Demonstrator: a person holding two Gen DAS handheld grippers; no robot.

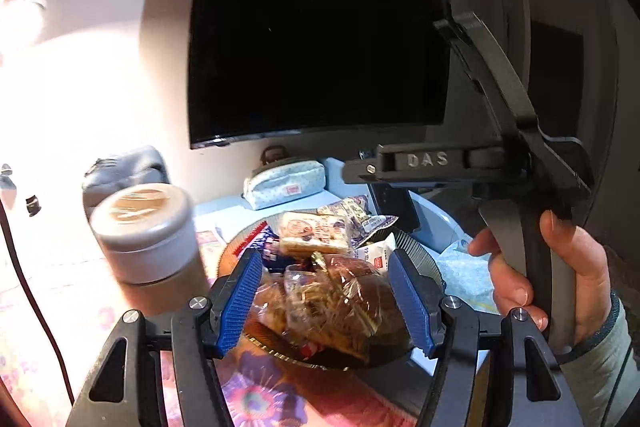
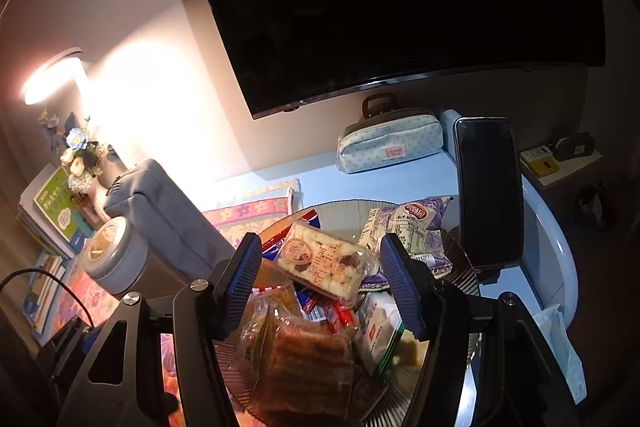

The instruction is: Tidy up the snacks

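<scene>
Snacks (image 1: 320, 283) sit heaped on the ribbed glass plate (image 1: 420, 251), straight under the dark monitor (image 1: 316, 39) on the desk. From the left wrist view, the left gripper (image 1: 324, 301) hangs with jaws released, blue pads either side of the clear-wrapped brown cake (image 1: 332, 311) and touching nothing. A hand (image 1: 556, 279) holds the other tool just right of the plate.

Over to the right wrist view: the right gripper (image 2: 320, 285) is spread too, nothing pinched, poised over the nougat pack (image 2: 324, 263) topping the pile, with the purple bag (image 2: 408, 227) on the plate's far side and a phone (image 2: 490, 191) propped beyond its right rim. Looks like the drop-off step is done; next calls for backing off without nudging the heap
</scene>
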